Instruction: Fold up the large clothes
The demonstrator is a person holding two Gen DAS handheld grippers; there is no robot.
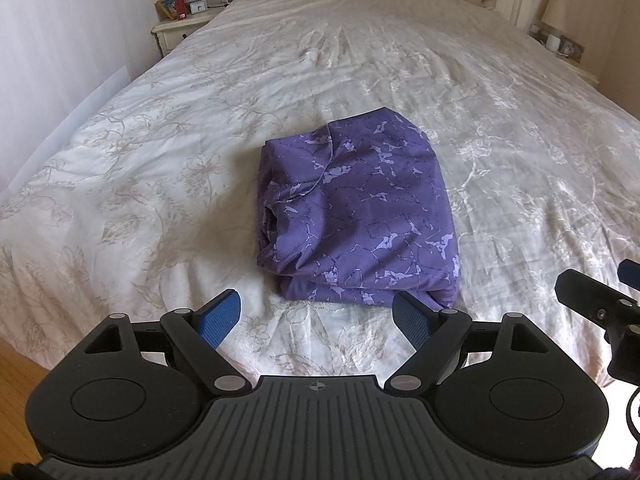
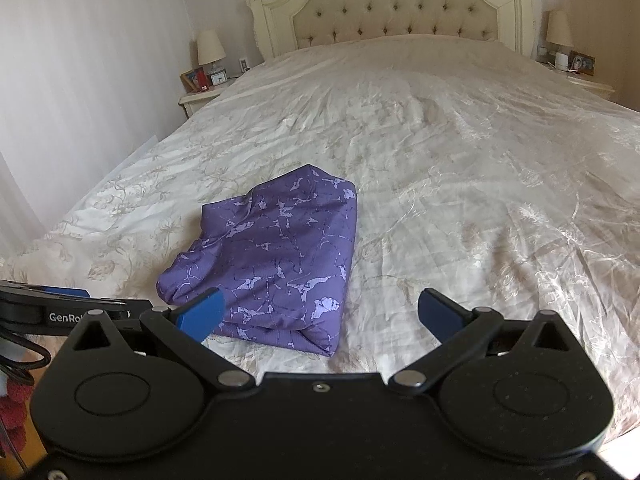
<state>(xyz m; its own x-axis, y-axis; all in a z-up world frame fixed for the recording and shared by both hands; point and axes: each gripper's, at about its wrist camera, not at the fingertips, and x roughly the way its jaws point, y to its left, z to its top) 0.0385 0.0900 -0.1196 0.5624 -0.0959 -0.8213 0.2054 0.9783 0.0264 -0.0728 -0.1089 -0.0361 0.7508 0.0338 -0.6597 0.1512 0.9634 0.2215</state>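
A purple garment with a pale lilac print [image 1: 356, 208] lies folded into a thick rectangular bundle on the white bedspread [image 1: 160, 160]. My left gripper [image 1: 318, 316] hovers just in front of the bundle's near edge, open, with nothing between its blue pads. In the right wrist view the same garment [image 2: 276, 256] sits left of centre. My right gripper [image 2: 322, 314] is open above the bundle's near right corner, holding nothing. Part of the right gripper [image 1: 596, 300] shows at the left wrist view's right edge, and the left gripper's finger [image 2: 64, 300] shows at the left edge of the right wrist view.
A tufted cream headboard [image 2: 400, 4] stands at the far end of the bed. Nightstands with lamps flank it: one on the left [image 2: 200, 98] with a clock and frames, one on the right [image 2: 588, 84]. Wooden floor [image 1: 16, 380] shows at the bed's near left corner.
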